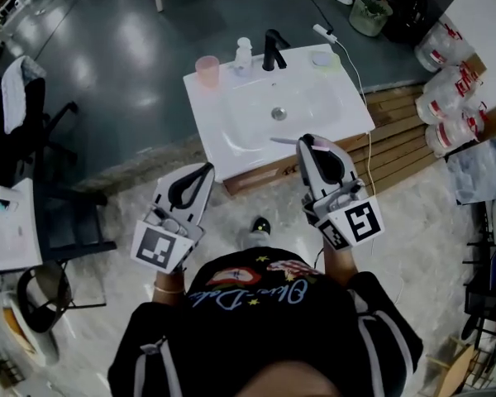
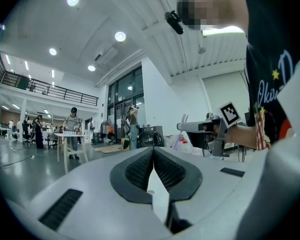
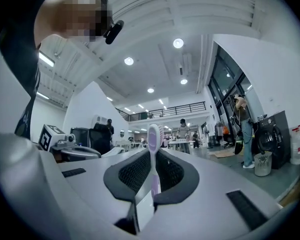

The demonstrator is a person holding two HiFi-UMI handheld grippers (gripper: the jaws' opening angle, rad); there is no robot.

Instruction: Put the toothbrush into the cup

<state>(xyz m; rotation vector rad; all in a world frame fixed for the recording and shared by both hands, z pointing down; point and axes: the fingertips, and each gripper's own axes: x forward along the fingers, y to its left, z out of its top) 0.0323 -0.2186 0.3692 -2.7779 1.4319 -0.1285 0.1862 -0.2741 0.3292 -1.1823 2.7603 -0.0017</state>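
A lilac toothbrush [image 3: 153,154] is clamped between the jaws of my right gripper [image 3: 152,156], its bristled head [image 3: 154,134] sticking up past the tips. In the head view that gripper [image 1: 307,141] hovers over the front edge of the white washbasin [image 1: 231,143], the brush [image 1: 296,141] lying crosswise in it. A pink cup [image 1: 207,70] stands on the basin's far left corner. My left gripper [image 1: 207,169] is shut and empty, held off the basin's front left corner; in its own view [image 2: 153,151] the jaws meet with nothing between them.
A black tap [image 1: 271,50] and a small white bottle [image 1: 243,53] stand at the basin's back rim, a green soap dish [image 1: 323,58] at its right. Wooden pallets [image 1: 405,131] lie to the right, a black chair [image 1: 50,213] to the left.
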